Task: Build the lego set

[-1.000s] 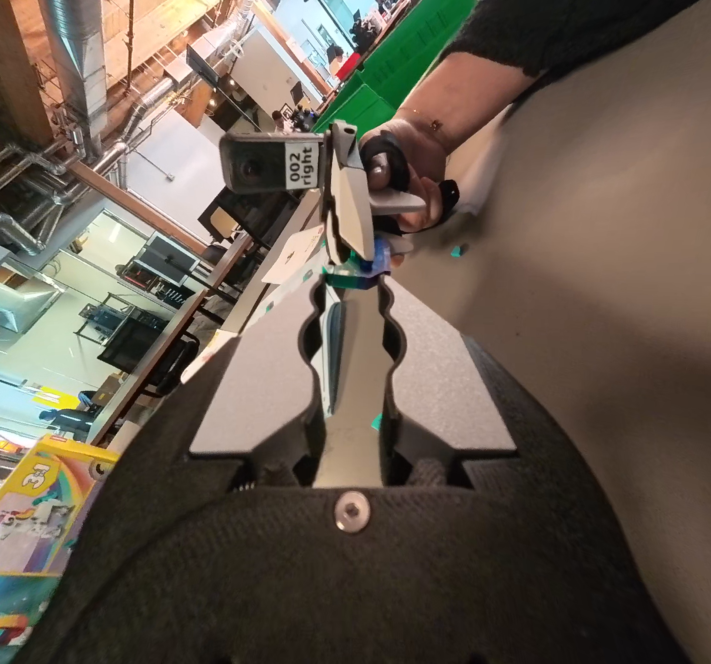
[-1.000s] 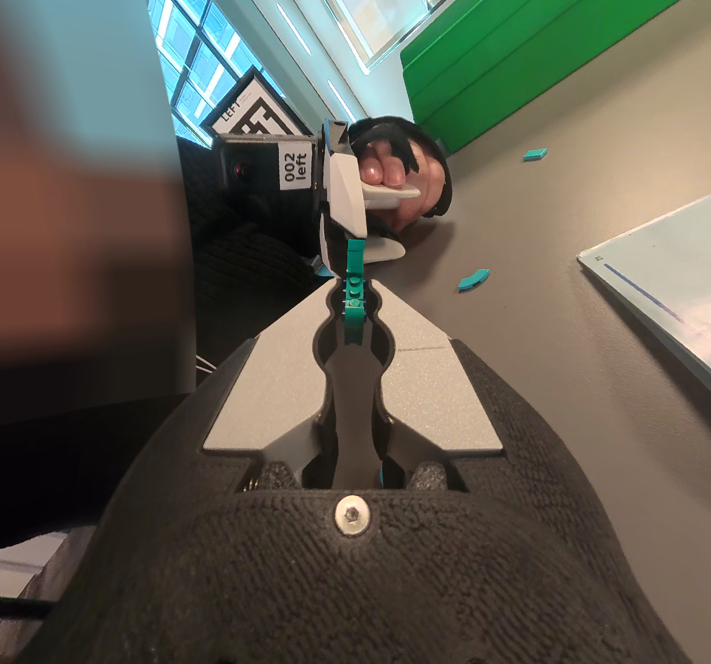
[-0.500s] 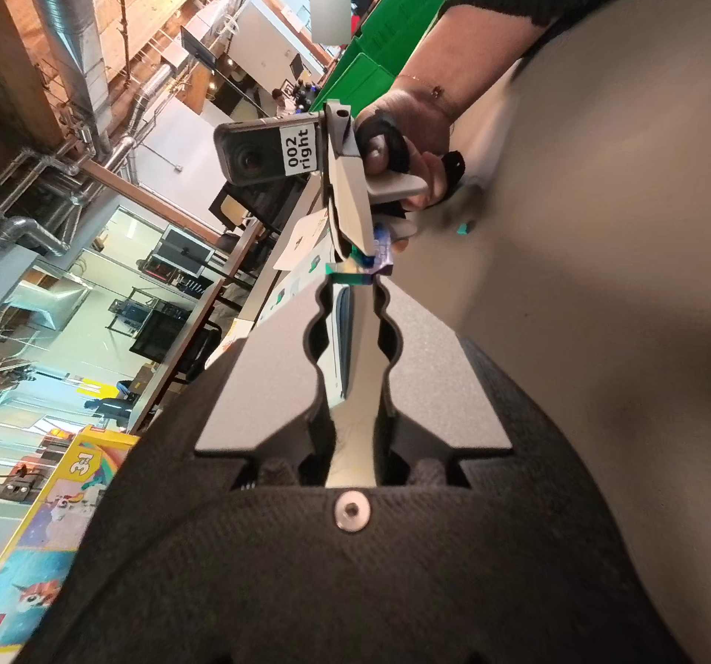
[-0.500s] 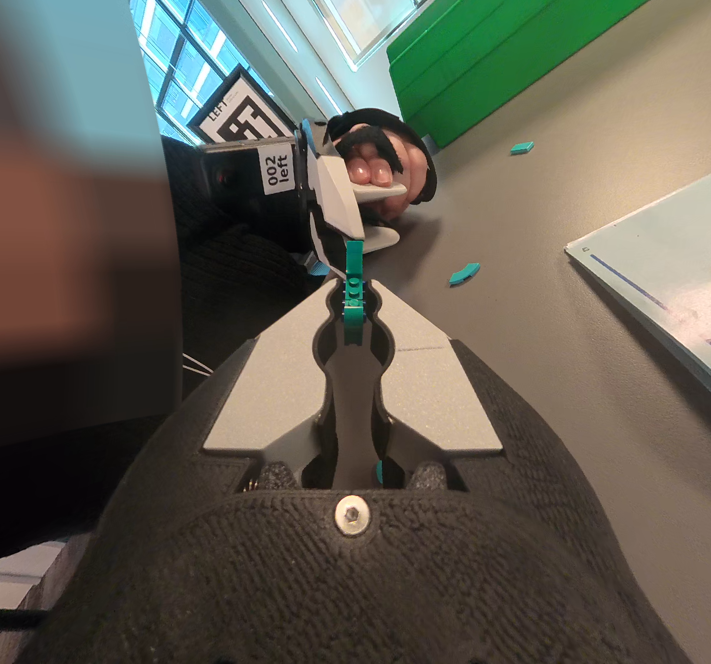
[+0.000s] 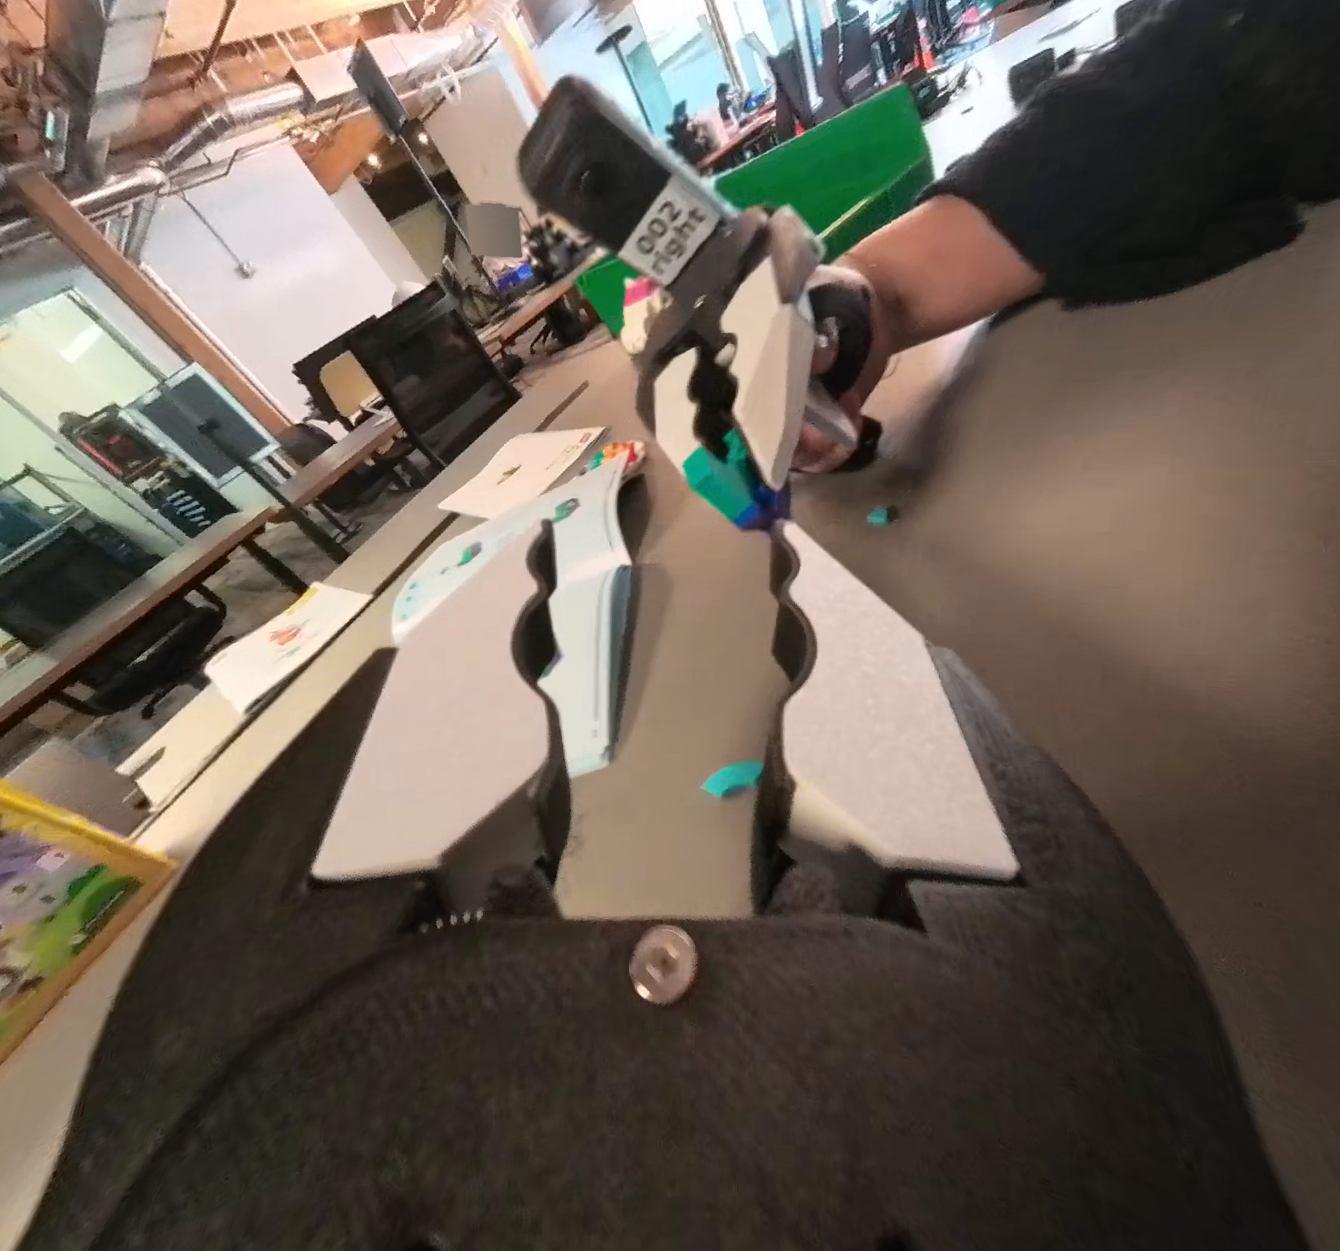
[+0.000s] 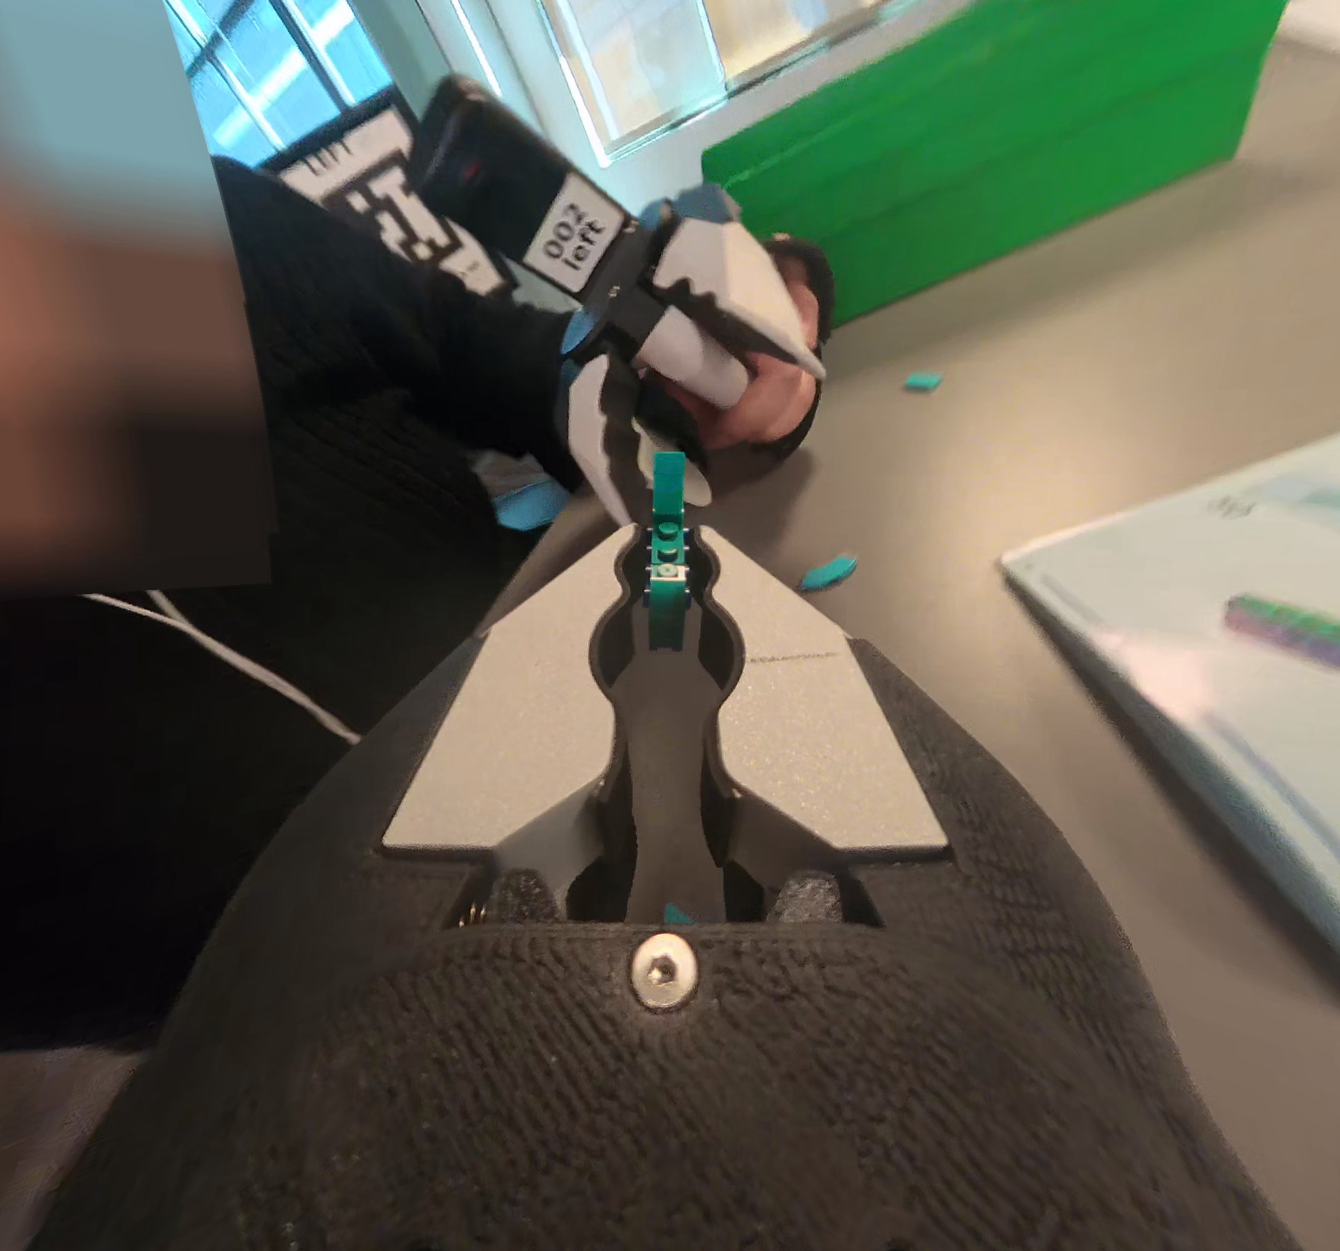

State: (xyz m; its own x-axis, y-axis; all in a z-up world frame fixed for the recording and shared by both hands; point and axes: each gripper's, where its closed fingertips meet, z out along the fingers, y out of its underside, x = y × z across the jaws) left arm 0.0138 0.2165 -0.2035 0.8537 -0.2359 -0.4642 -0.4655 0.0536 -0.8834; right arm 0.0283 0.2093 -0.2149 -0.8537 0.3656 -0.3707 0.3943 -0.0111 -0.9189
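Note:
My right gripper is shut on a small teal lego assembly that sticks out past its tips, held above the grey table. In the left wrist view the right gripper shows ahead, gripping the assembly, which has a blue part at its lower end. My left gripper is open and empty, its right fingertip close to the blue end. In the right wrist view the left gripper shows open, one finger beside the assembly's tip.
Loose teal pieces lie on the table: a curved one and a small one. An open instruction booklet, loose sheets, a lego box and a green bin surround the work spot. My left and right fingertips are right by each other.
My left gripper has opened and let go of the assembly. The right gripper still holds it. Both grippers have tilted, and the views have rolled.

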